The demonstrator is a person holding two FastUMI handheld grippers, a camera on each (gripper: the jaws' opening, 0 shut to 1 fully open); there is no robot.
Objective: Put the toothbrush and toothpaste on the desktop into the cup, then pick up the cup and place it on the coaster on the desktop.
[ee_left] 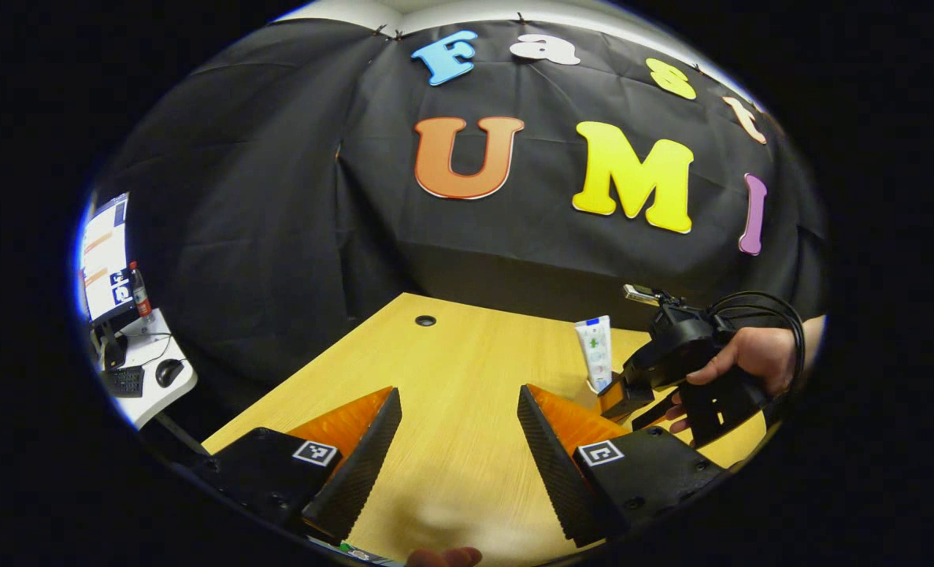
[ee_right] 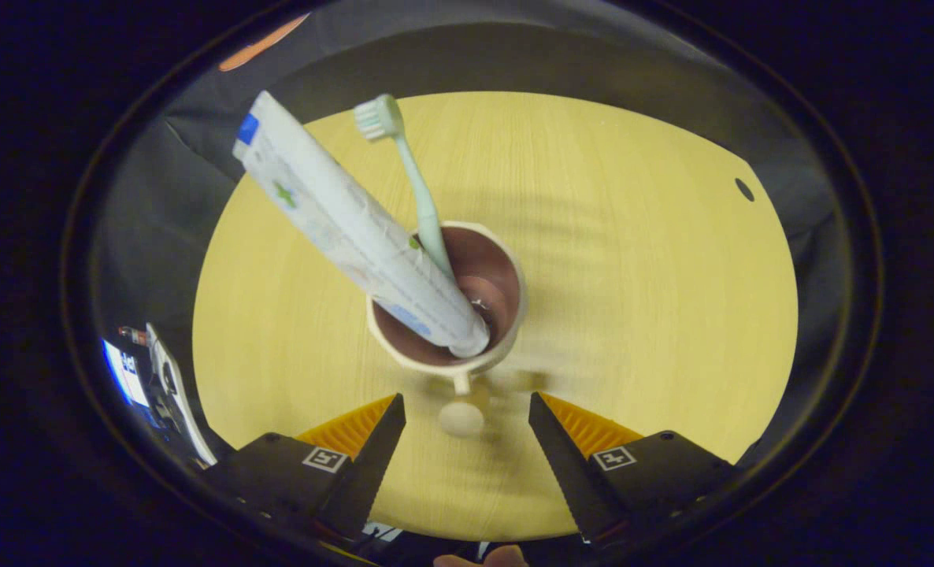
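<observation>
The right gripper point(ee_right: 467, 417), its two black fingers spread wide at the bottom of the right gripper view, holds nothing as it looks down on a cream cup point(ee_right: 467, 311) at the centre of the frame, the cup's short handle and round knob point(ee_right: 461, 419) lying in the gap between the fingertips without either visibly touching it. Inside the cup, a white toothpaste tube point(ee_right: 349, 228) leans toward the upper left of the frame, and a pale green toothbrush point(ee_right: 416, 185) stands just beside it, bristles up. The cup rests on the bare wooden desktop point(ee_right: 632, 299); no coaster can be made out around it. In the left gripper view, the left gripper point(ee_left: 459, 417) is likewise open wide and empty at the bottom of the frame, poised over the desktop, while at the right edge a hand point(ee_left: 750, 354) holds the other gripper low by the toothpaste tube, whose top rises just to its left. With both items in the cup, the loading step appears done, and the step in hand is likely the pickup of the cup. The next move probably calls for the right fingers to close squarely on the handle or cup body, then lift level so the tall, leaning tube does not tip the cup on its way to the coaster.
</observation>
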